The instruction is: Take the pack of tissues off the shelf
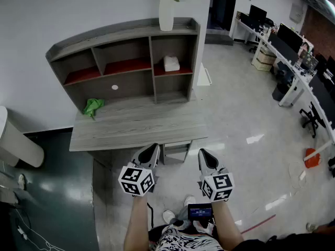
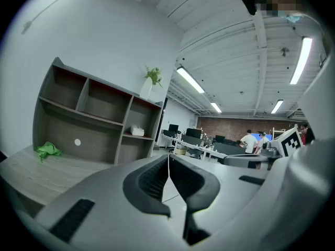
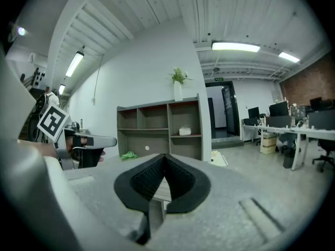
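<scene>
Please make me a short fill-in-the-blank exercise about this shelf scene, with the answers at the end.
1. The pack of tissues lies in the upper ____ compartment of the shelf.
2. The cloth on the desk is ____.
3. The vase on top of the shelf is ____.
4. The left claw and the right claw are both ____ (open/shut).
Missing words: right; green; white; shut.

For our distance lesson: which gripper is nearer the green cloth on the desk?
Left. The left gripper hangs before the desk's front edge, rightward of the green cloth; the right gripper is farther right.
</scene>
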Available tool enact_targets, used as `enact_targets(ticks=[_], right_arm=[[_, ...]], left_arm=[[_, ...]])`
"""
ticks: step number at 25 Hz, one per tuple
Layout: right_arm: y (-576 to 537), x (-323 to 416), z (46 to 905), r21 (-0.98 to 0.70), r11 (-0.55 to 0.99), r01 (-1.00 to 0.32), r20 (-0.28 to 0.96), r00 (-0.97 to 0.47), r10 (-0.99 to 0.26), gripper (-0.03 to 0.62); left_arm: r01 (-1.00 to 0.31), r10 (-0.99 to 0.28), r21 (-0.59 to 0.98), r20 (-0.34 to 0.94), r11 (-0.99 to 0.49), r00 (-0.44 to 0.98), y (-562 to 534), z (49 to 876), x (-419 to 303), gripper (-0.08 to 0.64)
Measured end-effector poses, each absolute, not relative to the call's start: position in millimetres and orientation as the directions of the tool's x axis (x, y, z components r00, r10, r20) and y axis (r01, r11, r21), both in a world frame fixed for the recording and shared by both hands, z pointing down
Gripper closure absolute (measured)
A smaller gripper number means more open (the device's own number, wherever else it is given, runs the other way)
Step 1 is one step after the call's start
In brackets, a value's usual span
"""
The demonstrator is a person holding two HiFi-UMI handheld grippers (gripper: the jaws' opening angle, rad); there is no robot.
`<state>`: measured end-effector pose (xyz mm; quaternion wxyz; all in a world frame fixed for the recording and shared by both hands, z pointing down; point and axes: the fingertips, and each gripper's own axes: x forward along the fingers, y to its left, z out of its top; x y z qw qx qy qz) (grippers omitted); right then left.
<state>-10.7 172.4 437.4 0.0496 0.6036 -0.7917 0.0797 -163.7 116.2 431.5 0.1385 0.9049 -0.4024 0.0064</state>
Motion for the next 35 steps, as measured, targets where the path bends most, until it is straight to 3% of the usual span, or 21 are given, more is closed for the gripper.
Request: enact_targets(ticks=[9,15,21,35], right_arm=[[176,-22,437,-0.041,0.295,-0.955,0.183,-0.298,-0.937,0.589],[179,-14,423,-0.204,0.277,-0.939,0.126,-0.306,-0.944,0.589],[168,-5,433,-0.148,0.261,-0.954,0.164,-0.284,-0.945,0.589],[8,31,440,-0.140,0.299,-0.944,0.170,-0.320,-0.932,0.588]], left_arm=[[-0.747,-0.744,0.192,0.102,-0.636,0.660,122,420,-165,0.548],[-0.709,-0.718,0.204,0.043,-0.675,0.695,129,404,-159,0.548],[-0.699,-0.707,0.240,0.067,-0.673,0.704,115,410,-152,0.548],[-0.775,-0.775,0.233,0.111,-0.588,0.622,-39,422,-129,0.548]])
